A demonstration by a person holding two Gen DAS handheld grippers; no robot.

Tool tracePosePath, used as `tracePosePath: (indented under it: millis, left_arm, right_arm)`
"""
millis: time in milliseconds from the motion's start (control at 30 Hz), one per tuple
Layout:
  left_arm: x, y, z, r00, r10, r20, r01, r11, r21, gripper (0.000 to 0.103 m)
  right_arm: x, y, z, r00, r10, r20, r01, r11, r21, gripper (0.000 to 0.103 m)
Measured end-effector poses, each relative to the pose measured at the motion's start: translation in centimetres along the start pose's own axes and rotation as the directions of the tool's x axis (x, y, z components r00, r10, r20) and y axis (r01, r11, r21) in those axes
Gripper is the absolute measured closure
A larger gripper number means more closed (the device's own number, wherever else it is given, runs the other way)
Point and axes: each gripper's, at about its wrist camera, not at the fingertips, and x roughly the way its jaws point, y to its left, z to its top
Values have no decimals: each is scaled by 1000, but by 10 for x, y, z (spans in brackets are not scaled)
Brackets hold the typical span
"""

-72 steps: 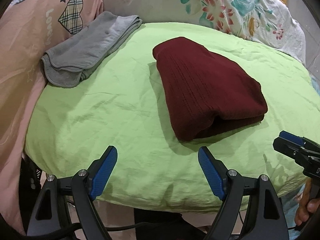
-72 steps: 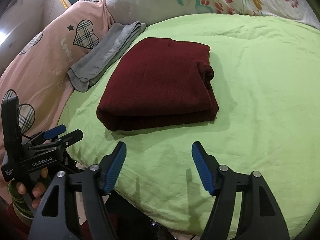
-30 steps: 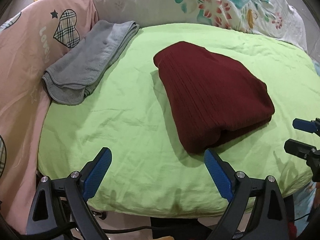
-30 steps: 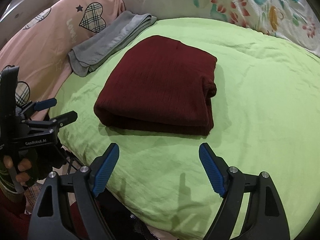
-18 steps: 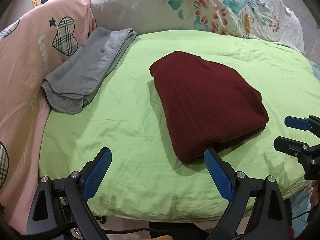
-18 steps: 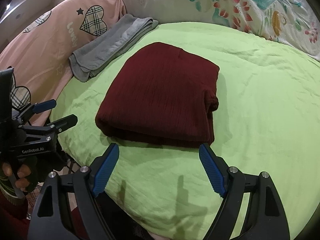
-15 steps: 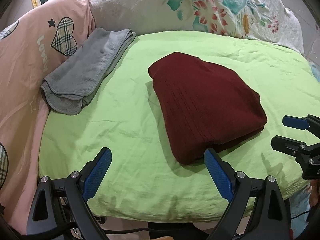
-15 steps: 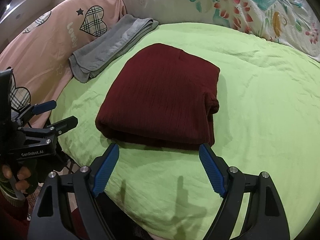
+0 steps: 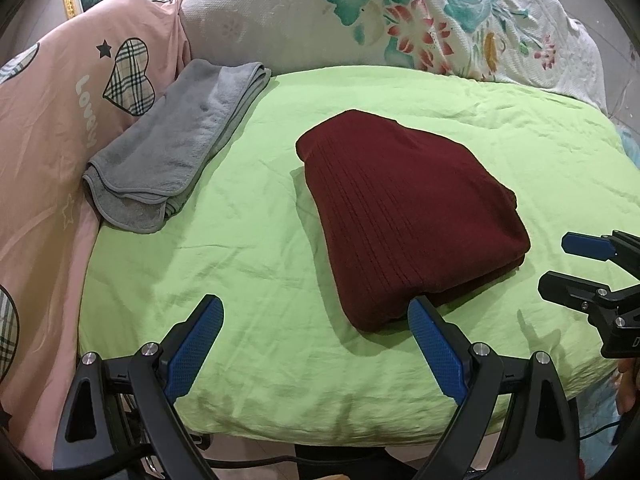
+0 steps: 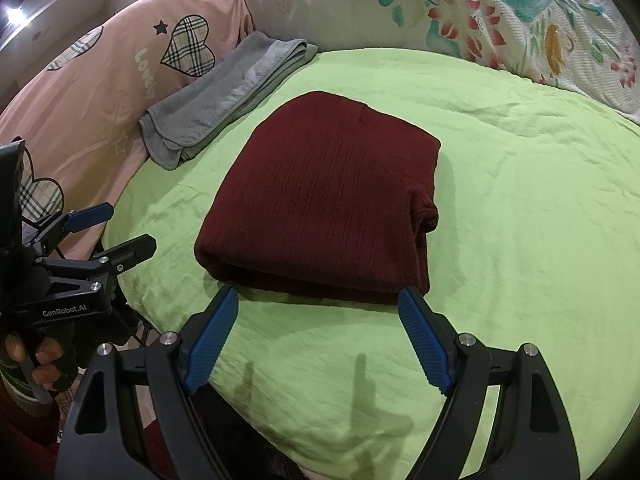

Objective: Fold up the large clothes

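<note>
A dark red ribbed sweater (image 9: pixel 404 216) lies folded into a thick rectangle on the light green bed sheet (image 9: pixel 248 216). It also shows in the right wrist view (image 10: pixel 324 208). My left gripper (image 9: pixel 316 316) is open and empty, hovering over the sheet's near edge, left of the sweater's near corner. My right gripper (image 10: pixel 318 308) is open and empty, its fingertips just short of the sweater's folded near edge. Each gripper shows in the other's view: the right one (image 9: pixel 576 264) at the right edge, the left one (image 10: pixel 108 228) at the left.
A folded grey towel (image 9: pixel 176 152) lies at the sheet's far left, against a pink quilt with plaid hearts (image 9: pixel 60 92). A floral pillow (image 9: pixel 400 24) runs along the back. The bed's front edge drops off just under both grippers.
Both grippers have eased slightly toward the sweater. The sweater and towel have not moved. Both grippers stay open.
</note>
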Motion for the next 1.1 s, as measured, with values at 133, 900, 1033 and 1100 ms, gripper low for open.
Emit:
tracePosePath:
  millis: [133, 900, 1033, 1100]
  left_arm:
    - [-1, -1, -1, 1000, 2, 1, -2, 1000, -1, 9]
    - [-10, -3, -3, 1000, 15, 14, -15, 1000, -1, 9]
    - [-11, -3, -3, 1000, 15, 14, -15, 1000, -2, 9]
    - [-11, -3, -3, 1000, 14, 14, -14, 1000, -2, 9]
  right_arm:
    - [-1, 0, -1, 1000, -3, -2, 3, 1000, 0, 21]
    - [-4, 1, -3, 1000, 2, 3, -2, 1000, -4, 21]
    - [-5, 1, -3, 1000, 3, 3, -3, 1000, -4, 21]
    - [-6, 0, -3, 1000, 5, 2, -5, 1000, -5, 21]
